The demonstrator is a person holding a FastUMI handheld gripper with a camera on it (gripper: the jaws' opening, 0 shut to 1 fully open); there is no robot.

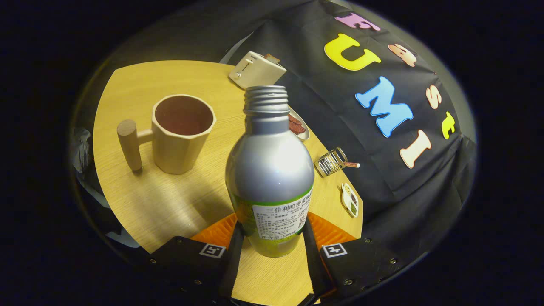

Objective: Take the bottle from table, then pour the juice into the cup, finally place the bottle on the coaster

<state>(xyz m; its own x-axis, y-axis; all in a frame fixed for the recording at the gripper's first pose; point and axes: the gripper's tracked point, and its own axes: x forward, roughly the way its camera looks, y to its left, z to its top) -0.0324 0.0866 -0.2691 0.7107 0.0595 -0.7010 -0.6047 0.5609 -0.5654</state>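
Both fingers [238, 250] of the gripper [272, 246] press on the lower body of the bottle [270, 170], one on each side of its labelled band, so the jaws are clamped on it. Seen along the fingers, the gripper is rolled a little, and the whole scene sits tilted in its view. Silver and uncapped, the bottle stands upright between the fingers with its threaded neck open; its base sits over the orange coaster [216, 233], whose ribbed edge shows on either side, though whether it touches cannot be told. Beyond the fingers and to the left stands the cup [178, 140] with a wooden peg handle, on the table [140, 199]. Farther back are a toaster [257, 70], a small dish [299, 125], a wire holder [331, 162] and a small tray [350, 199].
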